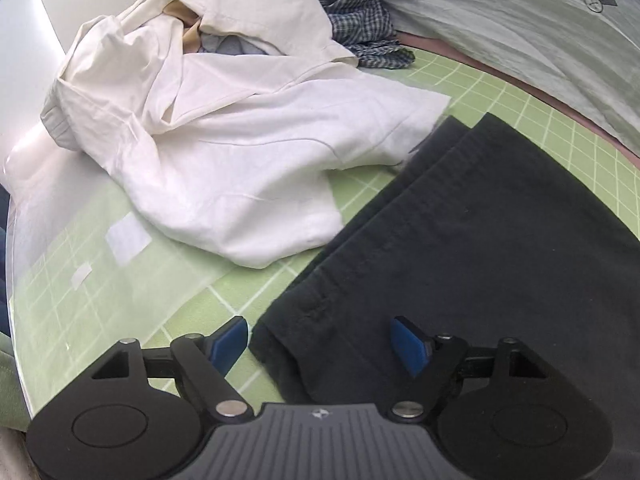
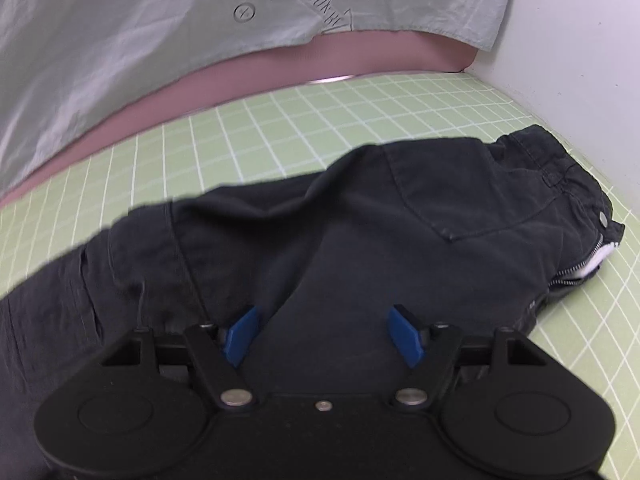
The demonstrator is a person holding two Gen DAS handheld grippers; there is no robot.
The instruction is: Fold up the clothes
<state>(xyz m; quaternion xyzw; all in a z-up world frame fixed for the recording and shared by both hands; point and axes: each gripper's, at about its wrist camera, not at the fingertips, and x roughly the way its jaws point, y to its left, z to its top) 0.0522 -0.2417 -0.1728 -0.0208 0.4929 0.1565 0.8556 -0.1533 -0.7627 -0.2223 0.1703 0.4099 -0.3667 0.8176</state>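
The green mat point(image 2: 360, 120) with its white grid covers the table, and the black trousers point(image 2: 360, 232) lie across it, the largest thing in play. In the right wrist view the waistband with its button and open zip sits toward the right end of the mat, near the white wall; in the left wrist view the trouser legs point(image 1: 480, 240) run up the right half of the picture, their hems lying one over the other near the bottom. The cloth looks like a mid-weight cotton: soft, limp, not slippery and not fragile, likely to sag and drag on the mat when lifted. Seams and hems are the firmest places, so a hold at the leg hem and at the waistband would probably keep the layers together.

Beside the legs a heap of white clothes point(image 1: 208, 128) waits, with a checked shirt point(image 1: 368, 36) behind it.

The left gripper point(image 1: 320, 344) hangs over the hem end with its blue pads apart, clamping nothing; whether a pad brushes the cloth I cannot tell. The right gripper point(image 2: 324, 332) hovers over the seat of the trousers, jaws likewise apart and empty.
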